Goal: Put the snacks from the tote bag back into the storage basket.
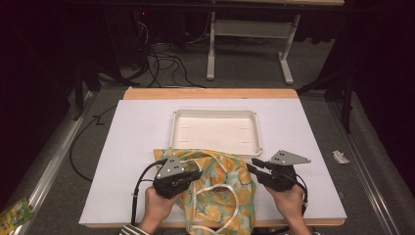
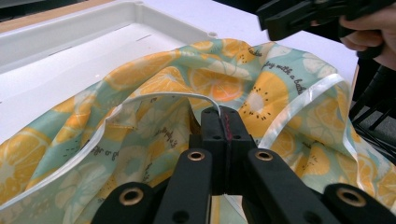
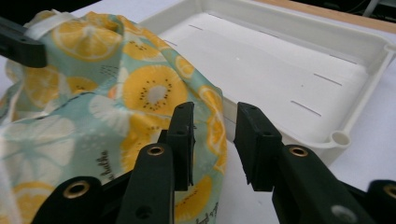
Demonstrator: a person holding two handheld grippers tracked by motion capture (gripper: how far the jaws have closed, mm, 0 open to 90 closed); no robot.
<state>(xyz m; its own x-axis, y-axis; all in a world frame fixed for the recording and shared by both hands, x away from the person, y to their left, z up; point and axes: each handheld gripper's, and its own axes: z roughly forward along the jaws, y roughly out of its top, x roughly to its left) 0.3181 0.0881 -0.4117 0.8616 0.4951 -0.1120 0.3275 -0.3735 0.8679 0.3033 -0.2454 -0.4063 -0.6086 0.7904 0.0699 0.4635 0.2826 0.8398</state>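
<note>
Just in front of the white tray (image 1: pixel 215 128), the citrus-print cloth (image 1: pixel 222 188) is lifted by the left gripper (image 2: pixel 223 122), jaws clamped on its white-edged hem, while the right gripper (image 3: pixel 212 140) stands beside it, jaws narrowly parted and empty.

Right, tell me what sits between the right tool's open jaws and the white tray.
Nothing but bare white table: in the right gripper view, the right tool stands open beside the fruit-print cloth, with the tray just beyond.

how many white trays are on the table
1: a shallow white plastic tray sits at the middle of the white table, just beyond the crumpled orange-slice print fabric, whose far edge overlaps its near rim.
</note>
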